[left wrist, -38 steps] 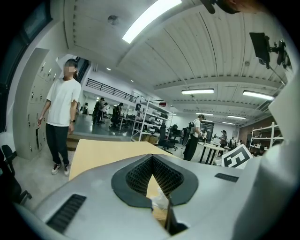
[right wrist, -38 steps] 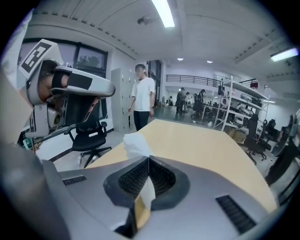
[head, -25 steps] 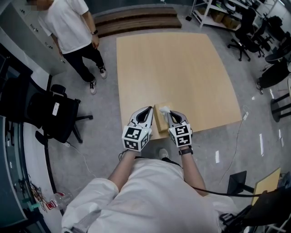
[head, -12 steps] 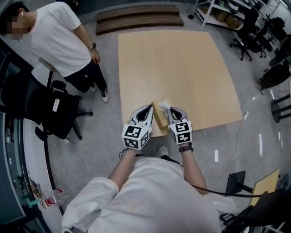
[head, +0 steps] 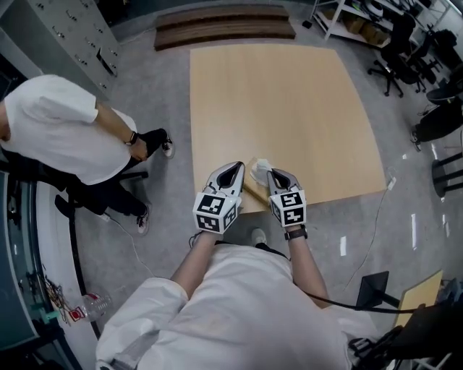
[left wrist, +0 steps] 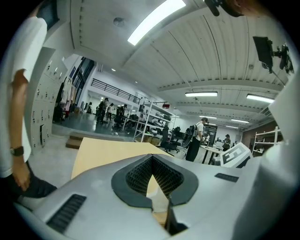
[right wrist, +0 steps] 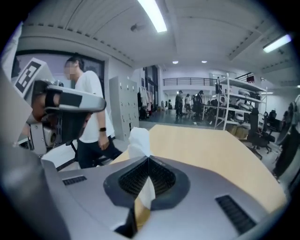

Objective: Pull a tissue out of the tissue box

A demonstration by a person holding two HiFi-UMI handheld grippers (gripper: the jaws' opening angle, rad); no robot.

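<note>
At the left, the bystander (head: 58, 137) in the white shirt had come down from the far corner and now stood bent beside the black chair, well apart from the work. That was the only real change I saw.

Both grippers sat as they had a moment before, low at the near edge of the table (head: 289, 108). The left gripper (head: 236, 168) lay just beside the left side of the tissue box (head: 252, 191), its pads closed tip to tip with nothing that I could see between them. Whether it touched the box I could not tell.

The box rested between the two grippers at the table's near edge. The tissue (head: 262, 165) stood up from its top as a small white tuft, no taller than before. The right gripper (head: 273, 173) was clamped fully shut on that tuft, and white paper showed both above and below its pads.

I judged the grip made but the pull not begun, so the tissue had not come out any further.

The table was pale wood and bare apart from the box. Around it lay grey floor, with stacked boards (head: 224, 29) at the far end, grey lockers (head: 69, 36) at upper left, and shelving (head: 340, 18) and office chairs (head: 387, 54) at upper right.
</note>
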